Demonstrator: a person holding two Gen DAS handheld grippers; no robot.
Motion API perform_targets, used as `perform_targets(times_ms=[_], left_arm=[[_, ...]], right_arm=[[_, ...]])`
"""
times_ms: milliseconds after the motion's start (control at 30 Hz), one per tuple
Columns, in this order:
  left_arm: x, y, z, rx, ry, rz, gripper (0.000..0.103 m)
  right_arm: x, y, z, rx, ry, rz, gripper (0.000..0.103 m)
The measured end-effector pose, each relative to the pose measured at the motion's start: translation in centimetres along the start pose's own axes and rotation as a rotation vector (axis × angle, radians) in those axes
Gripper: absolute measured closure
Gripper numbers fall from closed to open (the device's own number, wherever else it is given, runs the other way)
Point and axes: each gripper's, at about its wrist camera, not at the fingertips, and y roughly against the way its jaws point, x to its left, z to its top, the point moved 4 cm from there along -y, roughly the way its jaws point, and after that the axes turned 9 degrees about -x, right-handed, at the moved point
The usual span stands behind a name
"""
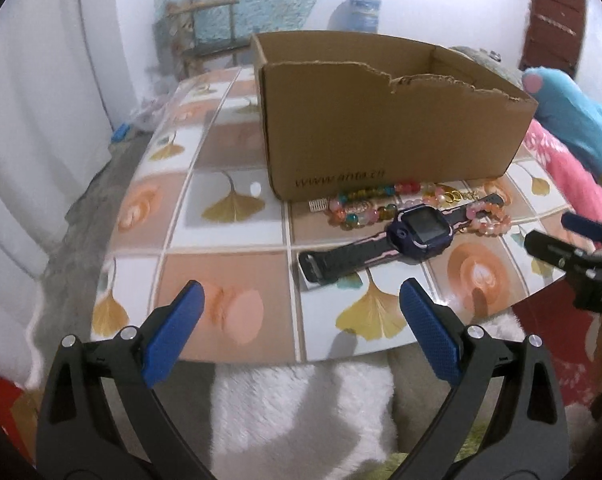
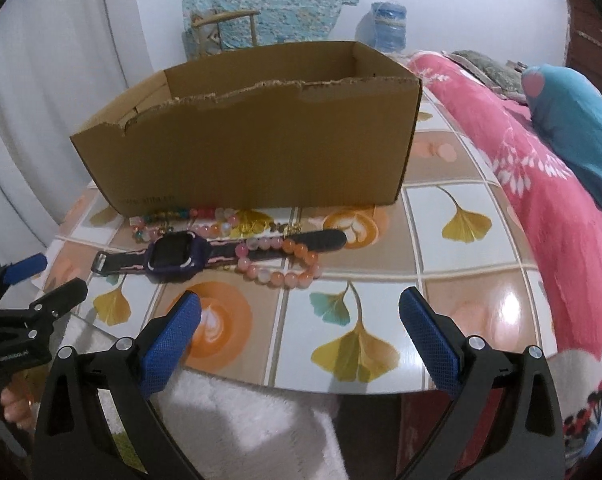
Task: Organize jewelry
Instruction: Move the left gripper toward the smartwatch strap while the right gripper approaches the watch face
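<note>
A dark purple smartwatch (image 1: pixel 419 229) (image 2: pixel 173 258) with a black and pink strap lies flat on the tiled tabletop (image 1: pixel 229 248) (image 2: pixel 441 248). Behind it and beside it lie a multicoloured bead bracelet (image 1: pixel 359 209) (image 2: pixel 177 216), an orange-pink bead bracelet (image 1: pixel 491 220) (image 2: pixel 285 266) and a small gold chain (image 1: pixel 459 195) (image 2: pixel 257 222). An open-topped cardboard box (image 1: pixel 381 132) (image 2: pixel 261 152) with a torn front rim stands just behind them. My left gripper (image 1: pixel 301 300) (image 2: pixel 41 276) hovers open near the table's front edge, short of the watch. My right gripper (image 2: pixel 300 312) (image 1: pixel 557 232) is open too, in front of the orange-pink beads.
A pink floral blanket (image 2: pixel 541 184) and a blue plush toy (image 2: pixel 581 128) lie to the right of the table. White fluffy fabric (image 1: pixel 301 408) sits below the front edge. A chair (image 1: pixel 205 32) and a water jug (image 1: pixel 359 12) stand by the far wall.
</note>
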Motion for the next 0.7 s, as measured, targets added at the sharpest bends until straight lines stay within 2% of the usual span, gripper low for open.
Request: perform_targets(times_ms=[133,267,467,567,700], left_arm=[[0.2,-0.8,0.6,0.032,-0.039,-0.029,0.008],[-1.3,-0.4,1.0,0.019,-0.104,-0.088,0.008],[-3.1,-0.8,1.2,0.023,-0.242,-0.176,0.009],[-3.7,-1.3,1.3,0.033,-0.312,-0.216,0.021],[-4.0,-2.2,1.4,0.065,-0.356,-0.254,0.033]], right_arm=[[0.3,-0.3,0.6,0.007,0.005,0.066,0.007],[1.0,-0.5,1.1,0.017,0.066,0.125,0.008],[2.3,-0.7,1.7,0.064,0.192,0.248,0.022],[3.2,-1.5,1.9,0.102,0.288,0.302,0.032],[4.1,-2.8,2.0,0.141,0.408,0.298,0.048]])
